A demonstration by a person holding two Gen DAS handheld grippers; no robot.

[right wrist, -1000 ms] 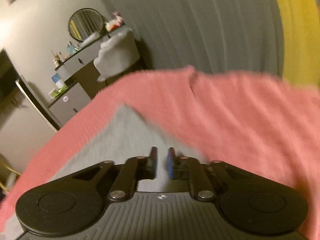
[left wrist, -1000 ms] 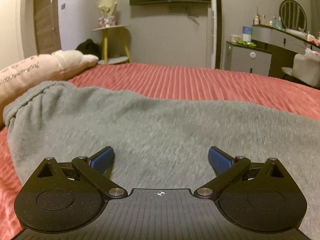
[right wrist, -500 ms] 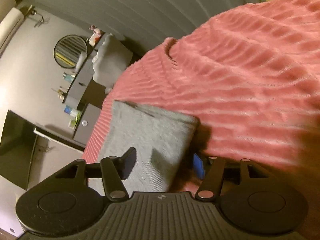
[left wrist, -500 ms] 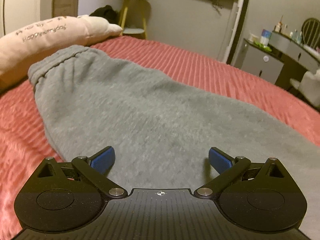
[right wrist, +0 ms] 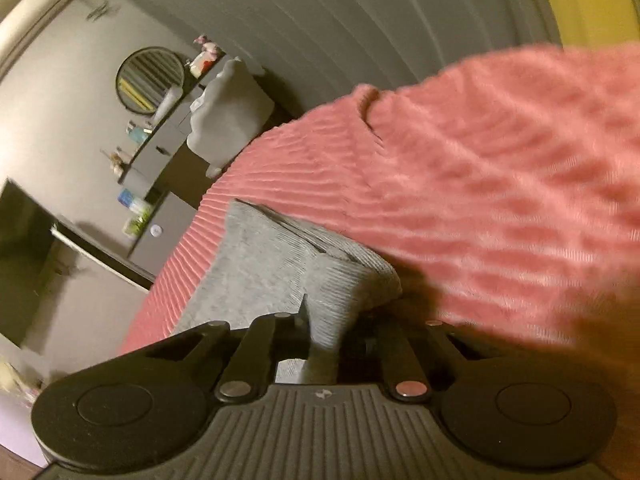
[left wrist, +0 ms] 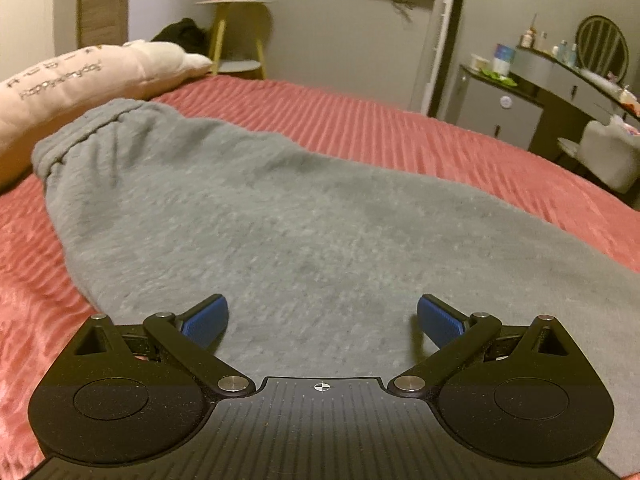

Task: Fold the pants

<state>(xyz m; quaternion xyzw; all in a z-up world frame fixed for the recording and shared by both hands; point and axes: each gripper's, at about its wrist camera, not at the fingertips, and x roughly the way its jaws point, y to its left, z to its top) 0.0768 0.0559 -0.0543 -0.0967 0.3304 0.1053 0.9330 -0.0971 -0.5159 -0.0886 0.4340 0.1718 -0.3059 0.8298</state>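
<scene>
Grey sweatpants (left wrist: 280,216) lie flat on a red ribbed bedspread (left wrist: 400,128), waistband at the far left near a pillow. My left gripper (left wrist: 322,320) is wide open and empty, low over the middle of the pants. In the right wrist view the ribbed leg cuff of the pants (right wrist: 320,276) is bunched between the fingers of my right gripper (right wrist: 324,340), which is shut on it at the leg end, above the red bedspread (right wrist: 500,200).
A pale pink pillow (left wrist: 80,76) lies at the bed's far left. Beyond the bed stand a yellow side table (left wrist: 236,32), a grey dresser (left wrist: 520,108) with a round mirror and a white chair (left wrist: 608,152). Grey curtains (right wrist: 380,20) hang behind.
My right gripper opened around the leg cuff and has now closed on it. My left gripper stayed open and shifted a little over the pants.
</scene>
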